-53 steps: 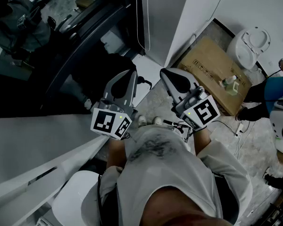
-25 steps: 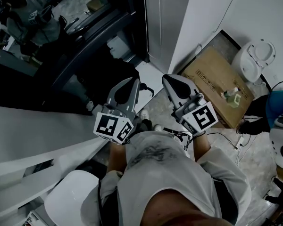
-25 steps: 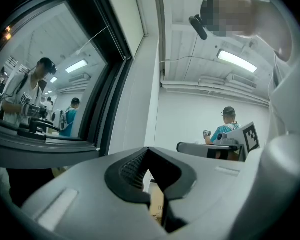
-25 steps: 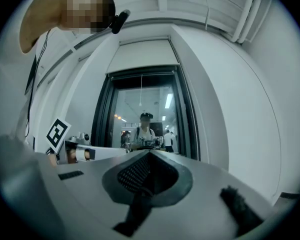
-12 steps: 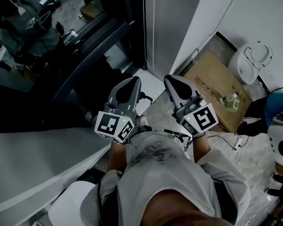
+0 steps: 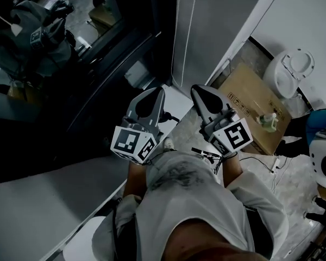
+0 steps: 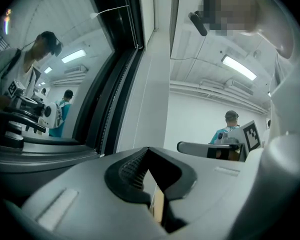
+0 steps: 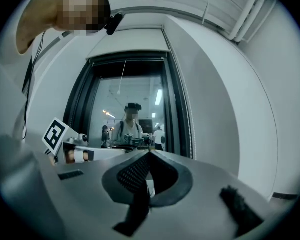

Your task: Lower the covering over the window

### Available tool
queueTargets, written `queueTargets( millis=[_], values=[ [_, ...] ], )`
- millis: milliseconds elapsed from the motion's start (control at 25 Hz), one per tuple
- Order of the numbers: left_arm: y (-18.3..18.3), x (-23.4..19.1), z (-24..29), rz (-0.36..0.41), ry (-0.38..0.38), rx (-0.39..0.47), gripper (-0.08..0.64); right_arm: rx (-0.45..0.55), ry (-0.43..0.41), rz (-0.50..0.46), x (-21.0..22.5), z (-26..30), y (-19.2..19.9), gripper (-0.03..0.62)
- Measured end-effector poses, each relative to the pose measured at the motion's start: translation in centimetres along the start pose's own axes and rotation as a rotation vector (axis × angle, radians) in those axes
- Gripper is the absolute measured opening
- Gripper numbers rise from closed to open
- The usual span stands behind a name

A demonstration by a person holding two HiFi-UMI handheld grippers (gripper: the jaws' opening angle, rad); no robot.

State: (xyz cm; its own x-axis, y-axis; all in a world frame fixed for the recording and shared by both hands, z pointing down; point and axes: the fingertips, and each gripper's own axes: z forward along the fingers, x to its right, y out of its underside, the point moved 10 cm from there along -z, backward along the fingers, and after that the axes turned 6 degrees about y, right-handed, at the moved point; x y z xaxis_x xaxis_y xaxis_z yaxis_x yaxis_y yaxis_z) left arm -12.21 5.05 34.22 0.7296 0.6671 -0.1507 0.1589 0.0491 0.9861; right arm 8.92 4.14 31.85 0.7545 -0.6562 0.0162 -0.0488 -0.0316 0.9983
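The window (image 6: 70,64) is dark glass in a black frame, at the left of the head view; it mirrors me and the room. A thin beaded cord (image 6: 193,31) hangs down the grey panel beside the frame, and shows again as the cord (image 8: 190,129) at the frame's right edge. The covering itself cannot be made out. My left gripper (image 6: 154,91) and right gripper (image 6: 198,88) point level at the window side by side, short of the cord. The left gripper (image 7: 148,149) is shut on nothing. The right gripper (image 8: 150,153) is also shut and empty.
A white sill or ledge (image 6: 43,211) runs across the lower left. On the floor to the right lie a flat cardboard box (image 6: 250,97) with a small bottle (image 6: 269,121) on it and a white toilet-like fixture (image 6: 296,69). A person in blue (image 6: 320,124) is at the right edge.
Both grippers have moved toward the window together; the frame and the grey panel with the cord now stand nearer and further right in the head view. Both jaws stay shut.
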Motion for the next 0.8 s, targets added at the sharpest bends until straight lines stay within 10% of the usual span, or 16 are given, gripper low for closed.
queueTargets(
  millis=[800],
  values=[
    [0.0, -5.9, 5.9, -0.006, -0.022, 0.008, 0.003, -0.030, -0.008, -0.034, 4.5, 5.6, 1.0, 0.017]
  ],
)
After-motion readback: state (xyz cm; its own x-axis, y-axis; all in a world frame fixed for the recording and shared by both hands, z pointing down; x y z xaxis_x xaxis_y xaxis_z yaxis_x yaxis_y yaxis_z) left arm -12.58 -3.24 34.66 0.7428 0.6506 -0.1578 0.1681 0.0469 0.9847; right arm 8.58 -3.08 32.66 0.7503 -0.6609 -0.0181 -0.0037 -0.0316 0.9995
